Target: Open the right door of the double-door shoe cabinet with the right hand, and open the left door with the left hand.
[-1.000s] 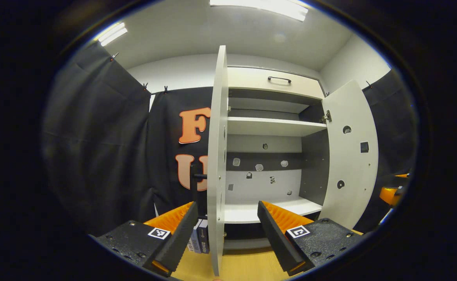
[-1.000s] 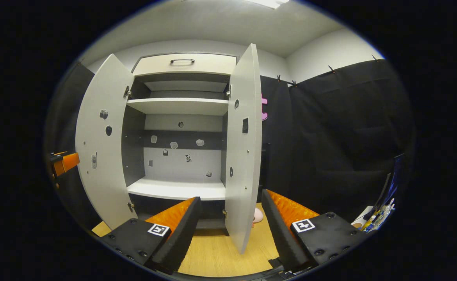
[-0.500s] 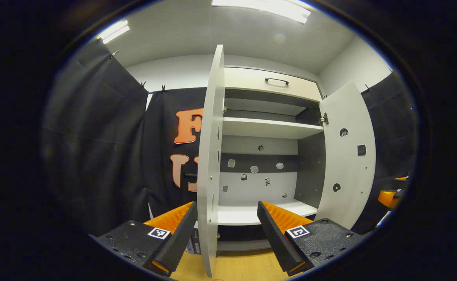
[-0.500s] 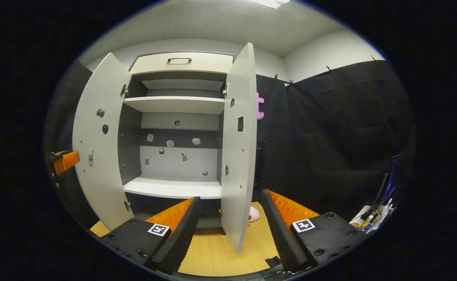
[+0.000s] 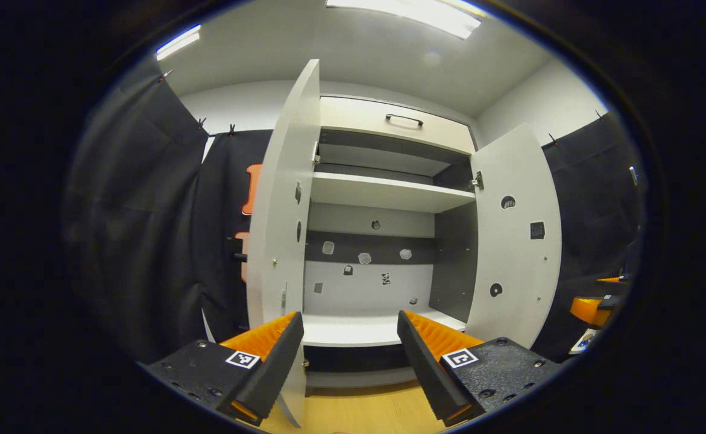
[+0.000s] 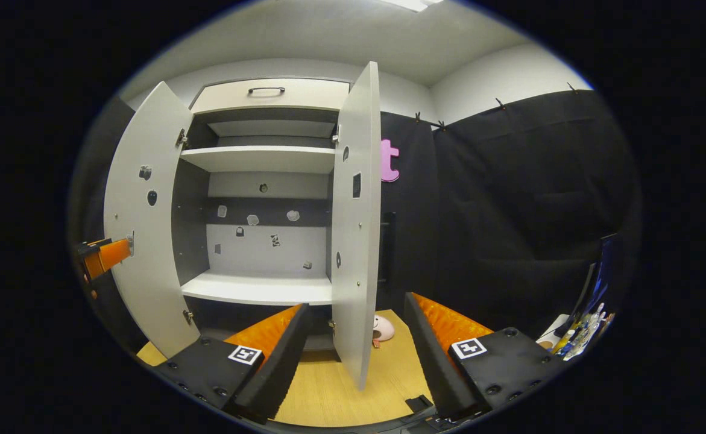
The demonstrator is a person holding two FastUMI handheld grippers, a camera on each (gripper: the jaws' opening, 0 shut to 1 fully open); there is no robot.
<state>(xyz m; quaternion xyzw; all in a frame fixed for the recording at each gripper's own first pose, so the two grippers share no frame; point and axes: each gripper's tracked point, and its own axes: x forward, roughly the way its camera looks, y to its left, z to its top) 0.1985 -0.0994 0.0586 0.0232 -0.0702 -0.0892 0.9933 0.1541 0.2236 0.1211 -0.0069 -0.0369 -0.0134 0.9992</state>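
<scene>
Left gripper view: the left gripper (image 5: pixel 349 355) has its jaws spread wide, holding nothing. Ahead stands the cabinet (image 5: pixel 389 117) with both doors swung out. The left door (image 5: pixel 280 205) rises just beyond the left finger (image 5: pixel 268 374), its lower edge passing behind it (contact cannot be told). The right door (image 5: pixel 515 241) stands well apart at the far side, and the shelf (image 5: pixel 383 191) is bare.

Right gripper view: the right gripper (image 6: pixel 356 355) is likewise wide open and empty. The right door (image 6: pixel 356 229) stands edge-on between its fingers, untouched by either. The left door (image 6: pixel 141 229) is open beyond, with the left gripper (image 6: pixel 102 256) beside it. A pink object (image 6: pixel 381 328) lies on the floor (image 6: pixel 328 398).
</scene>
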